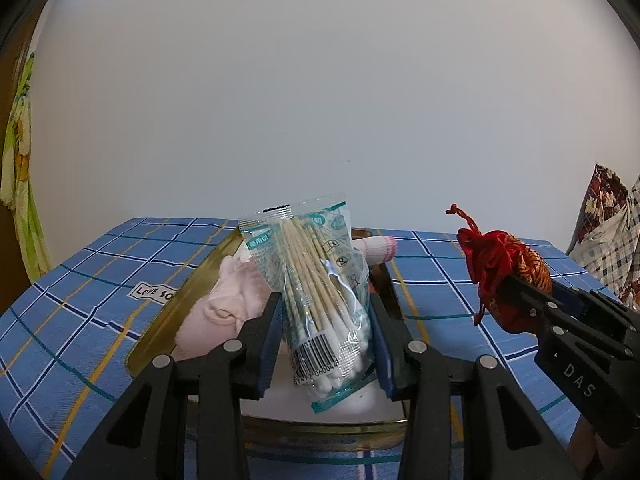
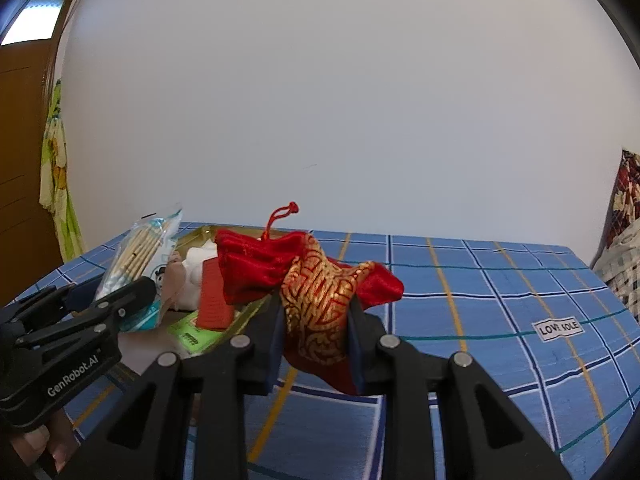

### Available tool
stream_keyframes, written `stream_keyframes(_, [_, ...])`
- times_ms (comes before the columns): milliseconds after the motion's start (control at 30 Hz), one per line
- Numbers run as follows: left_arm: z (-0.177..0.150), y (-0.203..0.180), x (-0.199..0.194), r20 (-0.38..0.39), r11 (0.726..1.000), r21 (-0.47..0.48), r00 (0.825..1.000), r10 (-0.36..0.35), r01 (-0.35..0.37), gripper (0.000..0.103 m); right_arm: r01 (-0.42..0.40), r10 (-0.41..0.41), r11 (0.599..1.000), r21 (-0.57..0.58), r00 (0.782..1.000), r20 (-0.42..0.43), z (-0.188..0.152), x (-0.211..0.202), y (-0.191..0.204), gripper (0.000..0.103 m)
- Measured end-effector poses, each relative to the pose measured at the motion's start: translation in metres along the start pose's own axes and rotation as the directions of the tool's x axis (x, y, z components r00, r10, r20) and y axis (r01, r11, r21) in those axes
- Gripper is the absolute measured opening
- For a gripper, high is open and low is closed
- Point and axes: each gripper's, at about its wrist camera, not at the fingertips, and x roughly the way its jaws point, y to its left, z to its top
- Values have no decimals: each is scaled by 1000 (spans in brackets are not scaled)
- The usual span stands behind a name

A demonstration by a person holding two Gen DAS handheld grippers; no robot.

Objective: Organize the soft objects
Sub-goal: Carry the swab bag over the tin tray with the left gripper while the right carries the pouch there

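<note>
My left gripper is shut on a clear bag of cotton swabs and holds it upright above the gold tray. The bag also shows in the right wrist view. My right gripper is shut on a red and gold drawstring pouch, held above the blue checked tablecloth, just right of the tray. The pouch also shows in the left wrist view. A pink soft cloth lies in the tray.
The tray also holds a white and pink rolled item, a red flat item, a green card and white soft things. Patterned fabric hangs at the right; a yellow-green cloth hangs at the left.
</note>
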Motion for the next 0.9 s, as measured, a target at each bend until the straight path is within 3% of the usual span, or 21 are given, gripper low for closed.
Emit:
stream_keyframes(500, [2,47,-10,-18,998,-26,998,62,-62,43,-103,104,994,-30,995,4,4,10,23,27])
stream_keyframes(900, [39,71,3,-68,998,-3,995,67,-67,43,-186,186,983,-3,982,-25,40,22,38,27])
